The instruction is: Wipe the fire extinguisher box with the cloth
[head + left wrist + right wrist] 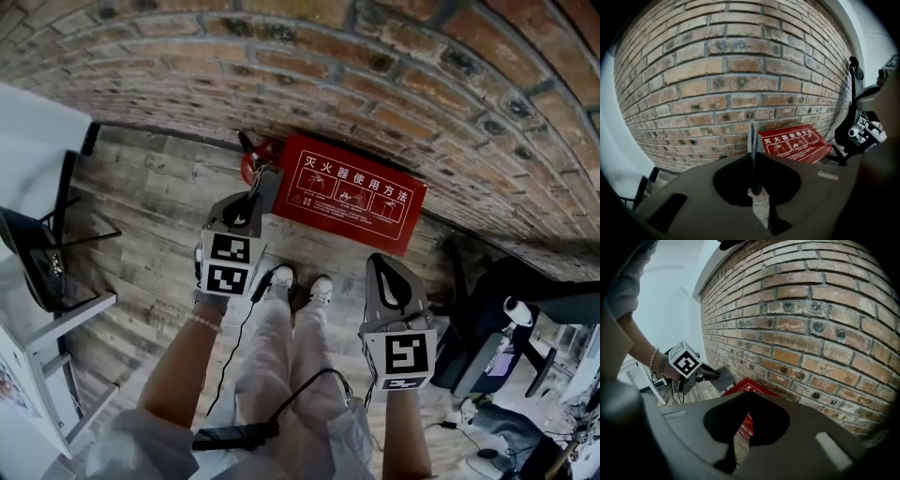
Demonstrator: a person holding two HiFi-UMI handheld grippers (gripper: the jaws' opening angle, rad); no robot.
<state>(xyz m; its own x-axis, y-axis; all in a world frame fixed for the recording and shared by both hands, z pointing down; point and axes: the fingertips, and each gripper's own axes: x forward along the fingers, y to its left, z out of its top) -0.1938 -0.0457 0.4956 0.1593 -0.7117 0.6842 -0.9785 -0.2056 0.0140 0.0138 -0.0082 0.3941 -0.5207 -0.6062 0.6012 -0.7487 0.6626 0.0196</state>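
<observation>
The red fire extinguisher box [356,192] with white print stands on the wood floor against the brick wall; it also shows in the left gripper view [797,143] and the right gripper view [747,387]. My left gripper [263,190] is shut on a grey cloth [269,181], held just left of the box's near left corner and apart from it. The cloth [752,136] shows edge-on between the jaws; from the right gripper view it is a grey flap [723,377]. My right gripper [384,269] hangs lower right of the box, jaws together, holding nothing.
A red extinguisher [250,161] stands at the box's left end. A black office chair [487,323] is at the right, also in the left gripper view [857,129]. A white shelf unit [52,319] is at the left. The person's shoes [300,281] and a cable lie below.
</observation>
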